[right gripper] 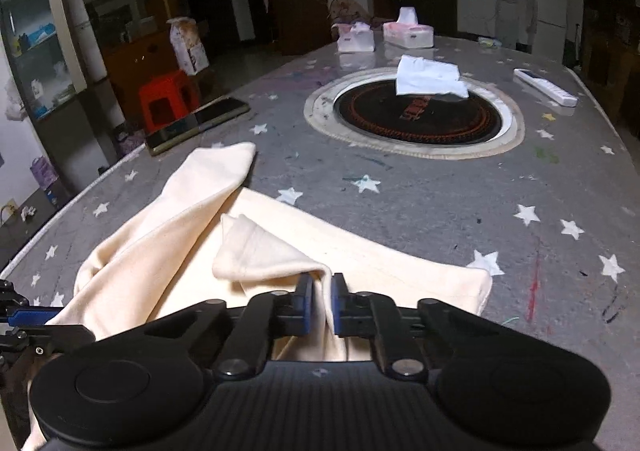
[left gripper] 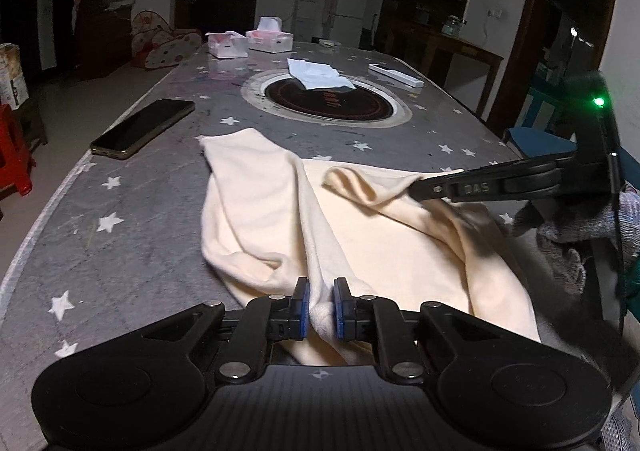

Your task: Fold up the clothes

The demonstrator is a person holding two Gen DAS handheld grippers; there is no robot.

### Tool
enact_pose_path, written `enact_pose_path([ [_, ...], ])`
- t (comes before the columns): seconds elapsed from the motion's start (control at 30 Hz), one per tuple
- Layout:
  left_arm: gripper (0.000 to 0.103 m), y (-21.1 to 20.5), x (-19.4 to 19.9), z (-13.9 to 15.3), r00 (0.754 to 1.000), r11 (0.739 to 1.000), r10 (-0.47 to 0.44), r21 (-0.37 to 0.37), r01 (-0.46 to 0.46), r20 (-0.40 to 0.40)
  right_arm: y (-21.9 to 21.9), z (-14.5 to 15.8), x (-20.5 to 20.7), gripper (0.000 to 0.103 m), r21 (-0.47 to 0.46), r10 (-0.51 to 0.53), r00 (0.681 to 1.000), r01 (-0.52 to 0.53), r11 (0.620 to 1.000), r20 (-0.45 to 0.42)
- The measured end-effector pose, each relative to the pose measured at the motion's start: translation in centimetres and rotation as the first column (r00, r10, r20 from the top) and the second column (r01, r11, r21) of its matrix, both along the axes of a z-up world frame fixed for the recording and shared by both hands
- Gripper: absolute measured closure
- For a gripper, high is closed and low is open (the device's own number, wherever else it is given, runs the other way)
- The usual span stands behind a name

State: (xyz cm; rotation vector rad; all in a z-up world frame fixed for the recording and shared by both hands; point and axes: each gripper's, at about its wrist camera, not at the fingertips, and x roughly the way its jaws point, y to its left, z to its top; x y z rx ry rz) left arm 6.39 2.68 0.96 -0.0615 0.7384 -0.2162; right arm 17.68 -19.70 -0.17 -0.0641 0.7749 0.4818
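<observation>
left tool (left gripper: 321, 305): blue pads pinched on a bunched ridge of the cream garment (left gripper: 360, 247); cloth fills the gap between them.
right tool (right gripper: 319, 305): pads pressed onto a raised fold of the same garment (right gripper: 264, 251); in the left wrist view it enters from the right (left gripper: 420, 187), clamped on a lifted flap.
garment location: on the star-print counter (left gripper: 140, 211), directly ahead of and under both tools, near edge bunched at the pads.
long axis: the sleeve-like strip (left gripper: 240, 171) runs away from the left tool, forward and slightly left; the wider body spreads to its right, toward the right tool.
key relation: right tool's flap hangs above the flat body, between the two tools; the strip lies on the far side of it from the right tool.
nearer hand: right tool for the flap, left tool for the strip's near end.
judged next move: carry the flap across toward the left tool while the left grip anchors; risk of dragging the whole piece.
clutter ahead: phone (left gripper: 144, 129) forward-left of the left tool, folded white cloth (left gripper: 318, 75) on the round cooktop inset (left gripper: 326, 103), well apart from the garment.
</observation>
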Motion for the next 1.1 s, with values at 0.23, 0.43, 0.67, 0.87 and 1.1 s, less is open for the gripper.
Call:
enact_pose_path([
  [0.23, 0.090, 1.5, -1.6, 0.6, 0.999, 0.999, 0.040, 0.002, -0.040, 0.018, -2.5, 2.0, -2.1, 0.096, -0.019, -0.076, 0.994, 0.078, 0.997, 0.081],
  [0.43, 0.092, 2.6, -3.2, 1.0, 0.998, 0.998, 0.059, -0.002, -0.059, 0.029, -6.5, 3.7, -5.9, 0.097, -0.037, -0.189, 0.970, 0.197, 0.980, 0.155],
  [0.67, 0.094, 4.0, -5.4, 1.2, 0.996, 0.997, 0.081, 0.009, -0.081, 0.025, -10.8, 4.4, -11.8, 0.097, -0.068, -0.305, 0.931, 0.324, 0.944, 0.198],
  [0.87, 0.095, 5.3, -7.5, 0.3, 0.995, 0.995, 0.094, 0.018, -0.093, -0.037, -13.9, 2.8, -16.3, 0.097, -0.084, -0.408, 0.901, 0.422, 0.902, 0.146],
  [1.1, 0.084, 5.7, -7.6, -0.7, 0.993, 0.997, 0.075, 0.044, -0.071, -0.093, -16.0, 0.5, -18.2, 0.083, -0.125, -0.464, 0.885, 0.465, 0.877, 0.040],
])
